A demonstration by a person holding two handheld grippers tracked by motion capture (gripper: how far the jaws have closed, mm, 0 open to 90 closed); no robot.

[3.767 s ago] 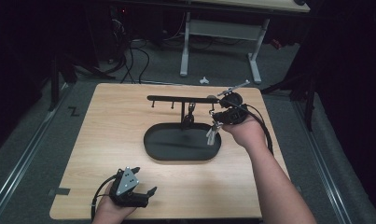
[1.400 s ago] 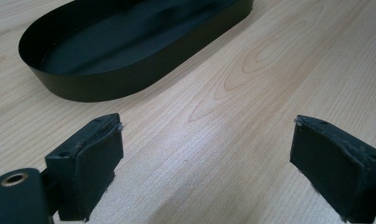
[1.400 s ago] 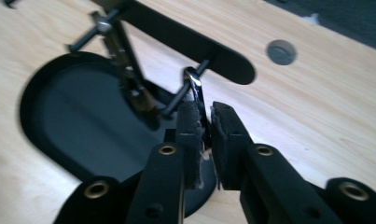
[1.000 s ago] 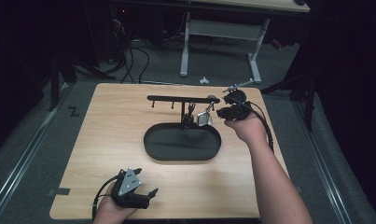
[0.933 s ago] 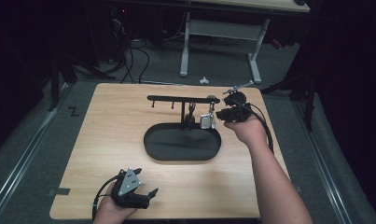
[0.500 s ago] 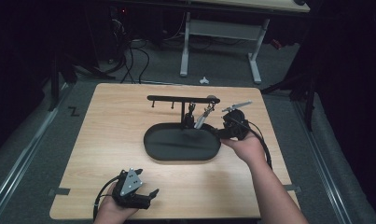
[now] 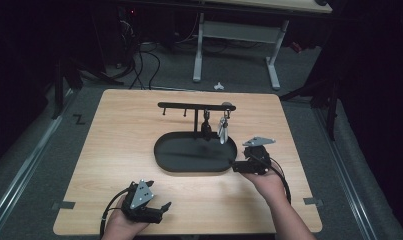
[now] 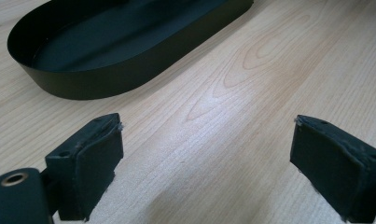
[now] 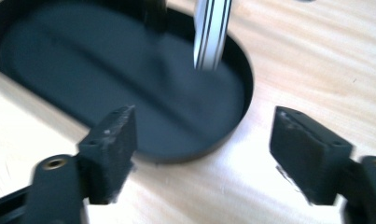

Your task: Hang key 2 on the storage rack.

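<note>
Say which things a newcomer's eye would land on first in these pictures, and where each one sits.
First comes the black oval tray at the middle of the wooden table, with a black hook rack standing over its far side. A silvery striped key hangs from the rack's right end, above the tray. The right claw sits open at the tray's right rim, and the left claw rests open near the table's front edge.

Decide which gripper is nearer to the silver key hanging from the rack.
Right. The right gripper sits at the black tray's right end, just below the hanging silver key. The left gripper rests by the table's near edge, well beyond the tray.
</note>
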